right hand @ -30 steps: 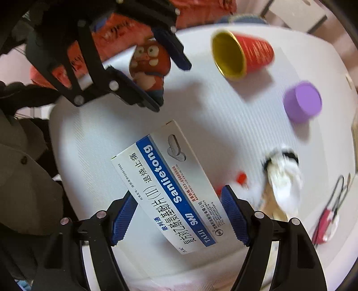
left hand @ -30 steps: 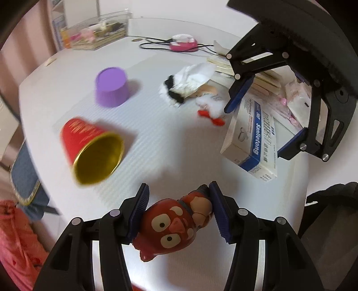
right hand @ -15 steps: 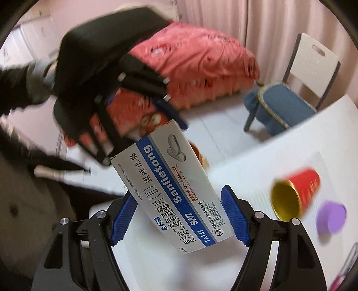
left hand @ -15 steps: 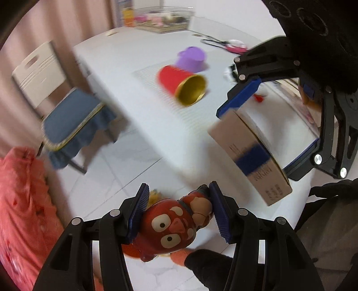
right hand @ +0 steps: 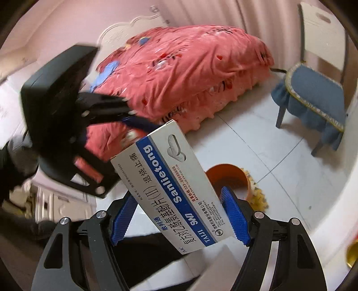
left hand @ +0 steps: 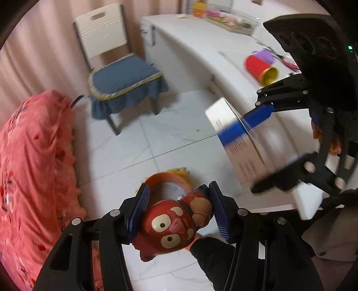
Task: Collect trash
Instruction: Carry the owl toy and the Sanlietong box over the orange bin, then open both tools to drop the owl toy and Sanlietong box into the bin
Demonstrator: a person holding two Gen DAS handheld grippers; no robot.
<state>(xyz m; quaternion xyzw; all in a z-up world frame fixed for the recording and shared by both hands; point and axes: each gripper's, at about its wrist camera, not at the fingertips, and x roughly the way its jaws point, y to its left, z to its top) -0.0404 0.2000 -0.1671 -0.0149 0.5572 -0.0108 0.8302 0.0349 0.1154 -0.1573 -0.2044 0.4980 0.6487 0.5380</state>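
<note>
My left gripper (left hand: 179, 212) is shut on a red owl-faced toy figure (left hand: 172, 226) and holds it above an orange waste bin (left hand: 167, 181) on the floor. My right gripper (right hand: 179, 219) is shut on a white and blue medicine box (right hand: 172, 188) and holds it in the air; the bin (right hand: 226, 179) shows just behind the box. In the left wrist view the box (left hand: 237, 143) hangs to the right, between bin and table. A red cup (left hand: 259, 67) lies on its side on the white table (left hand: 201, 44), with a purple cup (left hand: 264, 54) behind it.
A pink bedspread (left hand: 33, 167) fills the left. A chair with a blue cushion (left hand: 123, 76) stands on the tiled floor by the table end. Yellow scraps (right hand: 259, 197) lie beside the bin. A clear tray of items (left hand: 226, 16) sits at the table's far end.
Both grippers have swung off the table and out over the floor with their loads. The orange bin has come into view under the left gripper. Both grips are unchanged.
</note>
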